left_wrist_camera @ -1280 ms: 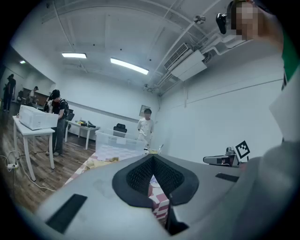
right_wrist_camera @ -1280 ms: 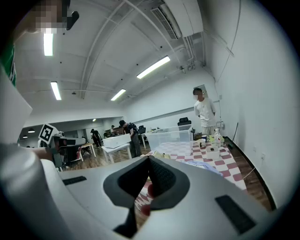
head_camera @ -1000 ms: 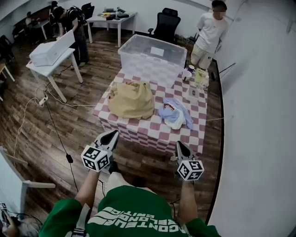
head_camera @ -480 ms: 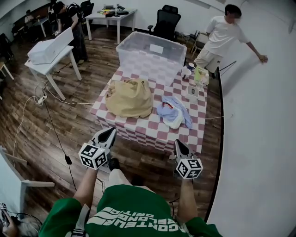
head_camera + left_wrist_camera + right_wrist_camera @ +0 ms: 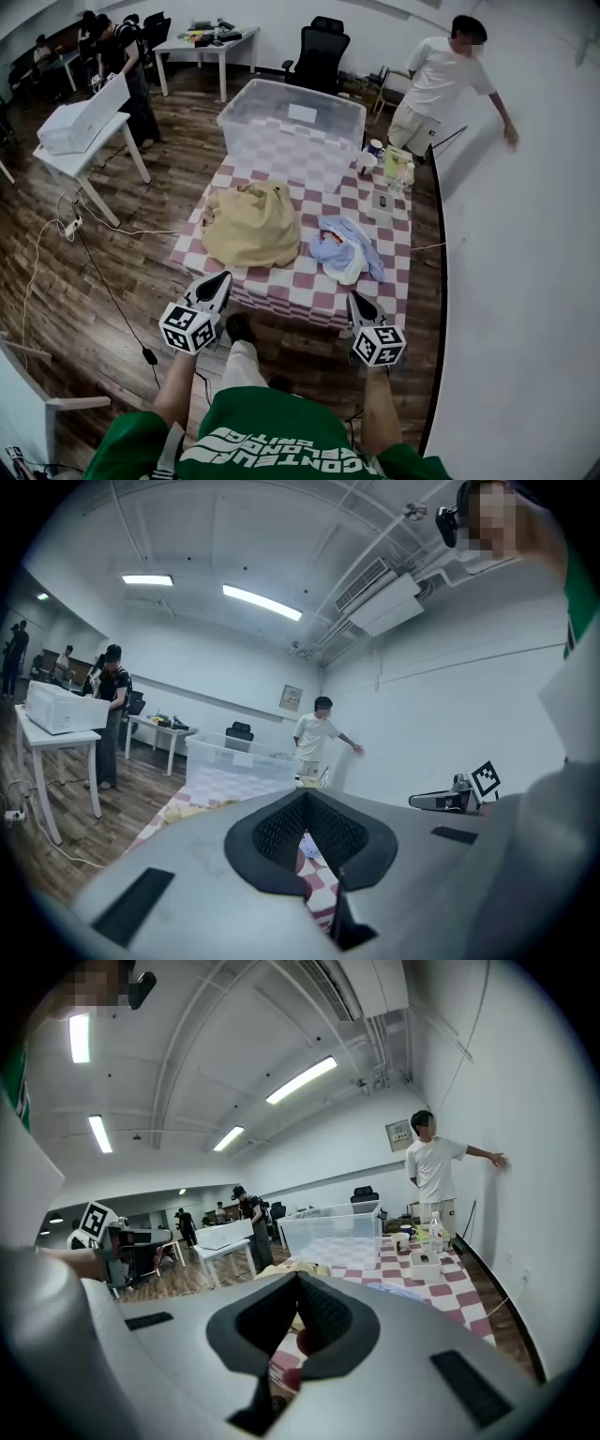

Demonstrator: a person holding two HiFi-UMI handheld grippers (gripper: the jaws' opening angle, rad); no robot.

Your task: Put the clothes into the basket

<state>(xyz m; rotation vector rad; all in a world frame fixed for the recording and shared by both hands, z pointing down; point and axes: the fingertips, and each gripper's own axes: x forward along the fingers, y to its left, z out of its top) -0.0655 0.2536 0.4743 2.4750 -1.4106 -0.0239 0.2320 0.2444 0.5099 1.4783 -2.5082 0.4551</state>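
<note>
Left gripper [image 5: 223, 277], right gripper [image 5: 354, 298]: jaws pressed together, nothing held. Hanging off desk [image 5: 281, 281] at 6 o'clock edge, well apart from clothes.
Tan garment [image 5: 251, 225]: heaped near desk centre, toward 9 o'clock.
Blue-white garment [image 5: 345, 248]: crumpled at its 3 o'clock, just beside.
Basket [image 5: 291, 131]: clear bin at 12 o'clock end of desk.
Handling, judged: soft, light, floppy; prone to trailing and catching on basket rim. Best to pinch raised fold atop heap, bunching several layers. Tan one bulkier, maybe needing both grippers.
</note>
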